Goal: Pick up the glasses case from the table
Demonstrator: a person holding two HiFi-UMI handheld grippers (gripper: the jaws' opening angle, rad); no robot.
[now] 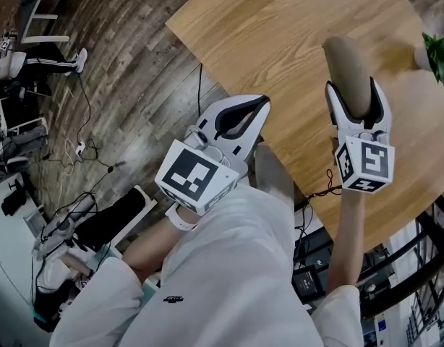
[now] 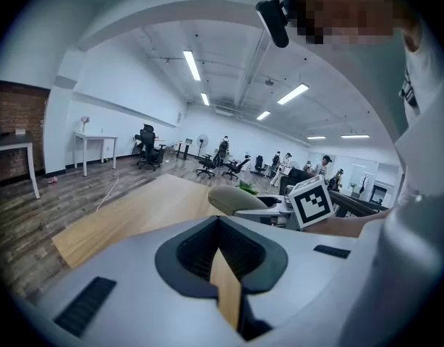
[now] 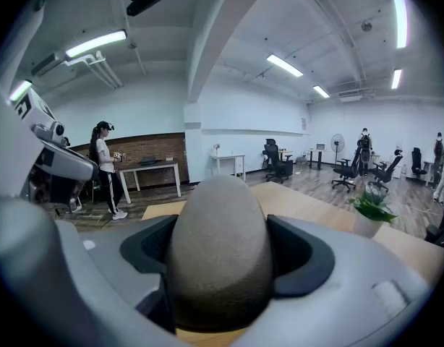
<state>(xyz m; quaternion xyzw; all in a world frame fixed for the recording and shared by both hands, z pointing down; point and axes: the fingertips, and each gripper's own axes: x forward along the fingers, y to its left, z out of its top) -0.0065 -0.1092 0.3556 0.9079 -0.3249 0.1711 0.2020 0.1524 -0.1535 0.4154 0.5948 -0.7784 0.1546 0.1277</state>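
Note:
The glasses case (image 1: 347,67), an olive-brown oblong shell, is held clear above the wooden table (image 1: 280,27). My right gripper (image 1: 354,94) is shut on its near end, with a black pad on each side. In the right gripper view the case (image 3: 220,215) fills the middle between the pads (image 3: 146,246). My left gripper (image 1: 262,103) hangs at the table's near edge, shut, with nothing in it. In the left gripper view its jaws (image 2: 218,224) meet at the tips, and the case (image 2: 235,199) shows beyond them to the right.
A small potted plant (image 1: 439,55) stands on the table at the far right, close to the case. Cables (image 1: 81,150) lie on the wood floor to the left. A person (image 3: 106,168) stands by a distant desk. Office chairs (image 3: 276,161) stand at the back.

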